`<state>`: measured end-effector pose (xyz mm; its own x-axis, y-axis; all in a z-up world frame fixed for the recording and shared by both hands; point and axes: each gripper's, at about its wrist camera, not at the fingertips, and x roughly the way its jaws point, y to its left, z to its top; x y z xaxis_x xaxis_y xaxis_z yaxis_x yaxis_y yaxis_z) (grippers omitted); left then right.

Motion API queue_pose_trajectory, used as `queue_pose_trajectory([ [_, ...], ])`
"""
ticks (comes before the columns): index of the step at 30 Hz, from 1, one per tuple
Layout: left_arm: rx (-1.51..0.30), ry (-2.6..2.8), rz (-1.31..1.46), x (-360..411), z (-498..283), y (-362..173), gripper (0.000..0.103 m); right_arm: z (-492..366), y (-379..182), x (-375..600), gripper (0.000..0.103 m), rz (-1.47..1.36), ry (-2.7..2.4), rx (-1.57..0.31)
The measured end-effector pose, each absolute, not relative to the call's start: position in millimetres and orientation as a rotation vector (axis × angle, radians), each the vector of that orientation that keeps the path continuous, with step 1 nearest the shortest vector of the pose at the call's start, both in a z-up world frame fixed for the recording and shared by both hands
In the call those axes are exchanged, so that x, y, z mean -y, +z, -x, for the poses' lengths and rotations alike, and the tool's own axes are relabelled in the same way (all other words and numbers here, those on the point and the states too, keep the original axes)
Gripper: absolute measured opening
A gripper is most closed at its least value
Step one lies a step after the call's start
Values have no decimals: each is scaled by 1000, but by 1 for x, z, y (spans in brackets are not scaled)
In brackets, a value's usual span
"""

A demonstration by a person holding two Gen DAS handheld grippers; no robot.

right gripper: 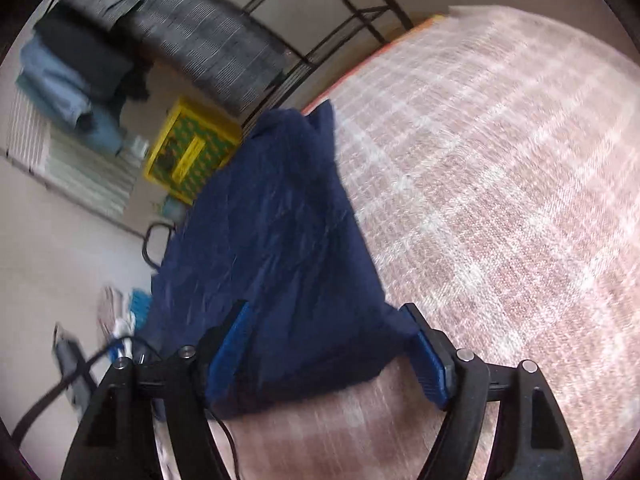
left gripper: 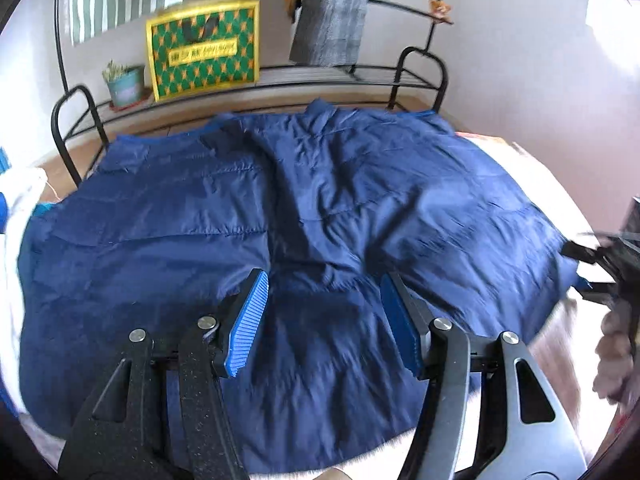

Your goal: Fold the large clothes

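A navy quilted jacket (left gripper: 320, 200) lies spread flat across a bed, collar toward the far rail. My left gripper (left gripper: 324, 316) hovers over the jacket's near middle, tilted down, its blue pads (left gripper: 248, 320) wide apart and holding nothing. In the right wrist view the jacket (right gripper: 272, 240) runs away from me, and its near corner lies between the fingers of my right gripper (right gripper: 332, 352). That gripper's jaws stand wide, and the cloth rests on the bed cover rather than being pinched. The right gripper (left gripper: 578, 268) also appears as a dark blur at the jacket's right edge.
A pink-and-white checked bed cover (right gripper: 500, 200) stretches to the right of the jacket. A black metal rail (left gripper: 420, 76) borders the far side, with a green-and-yellow box (left gripper: 204, 48) and a potted plant (left gripper: 126, 84) behind it. White and blue clothes (left gripper: 20, 200) lie at the left.
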<state>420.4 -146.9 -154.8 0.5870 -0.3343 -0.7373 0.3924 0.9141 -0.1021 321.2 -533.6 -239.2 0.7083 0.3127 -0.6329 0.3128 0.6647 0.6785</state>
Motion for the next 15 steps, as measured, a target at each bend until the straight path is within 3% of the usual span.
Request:
queue_pose_trajectory([
  [3, -860, -424, -116, 150, -412, -164, 61, -327, -236, 528, 76, -890, -6, -808],
  [6, -925, -421, -116, 152, -417, -187, 61, -334, -234, 521, 67, -921, -4, -820],
  [8, -932, -413, -124, 152, -416, -199, 61, -338, -232, 519, 42, -900, -7, -837],
  [11, -940, -405, -111, 150, -414, -193, 61, -341, -216, 511, 16, -815, -35, -855],
  [15, -925, -419, -31, 132, -398, -157, 61, -340, -172, 498, 10, -645, -37, -838],
])
